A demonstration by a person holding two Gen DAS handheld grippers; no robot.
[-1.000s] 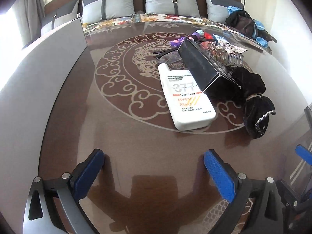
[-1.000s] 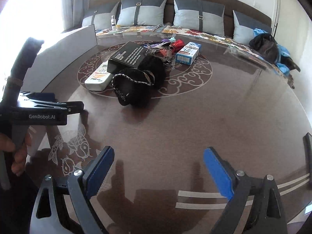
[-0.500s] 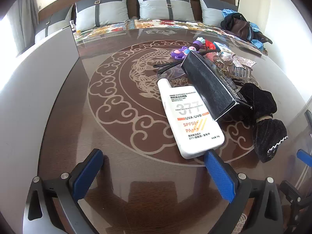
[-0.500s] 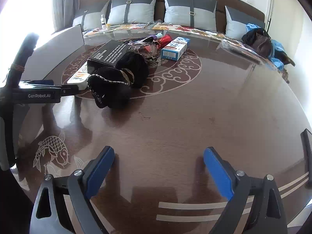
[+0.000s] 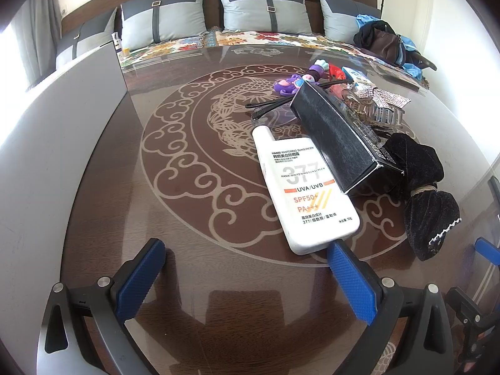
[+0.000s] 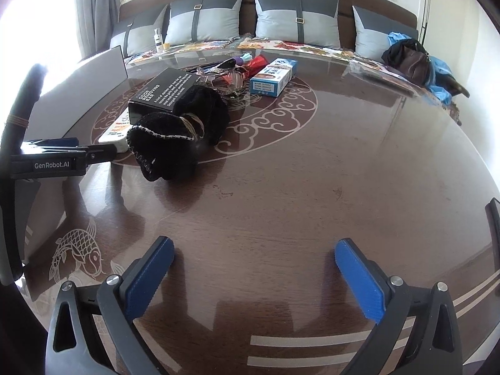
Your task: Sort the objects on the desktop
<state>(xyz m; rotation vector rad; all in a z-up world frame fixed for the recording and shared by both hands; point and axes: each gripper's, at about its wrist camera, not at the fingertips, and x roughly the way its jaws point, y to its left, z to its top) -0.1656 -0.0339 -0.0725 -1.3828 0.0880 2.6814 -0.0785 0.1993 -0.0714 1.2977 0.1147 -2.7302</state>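
Sunscreen (image 5: 304, 189) is seen lying flat on the table (image 5: 200, 268), its cap end pointed away and its near end just ahead of the left gripper (image 5: 247, 268). That gripper's jaws are spread wide, and nothing is held; the right pad (image 5: 350, 281) is placed just beside the tube's near corner (contact cannot be judged). A black box (image 5: 337, 137) is leaned across the tube's far right edge, with a black scrunchie (image 5: 428, 193) beside it. The right gripper (image 6: 254, 268) is held wide open and empty above bare tabletop, well apart from the pile. A blue-and-white carton (image 6: 272, 76) is found beyond.
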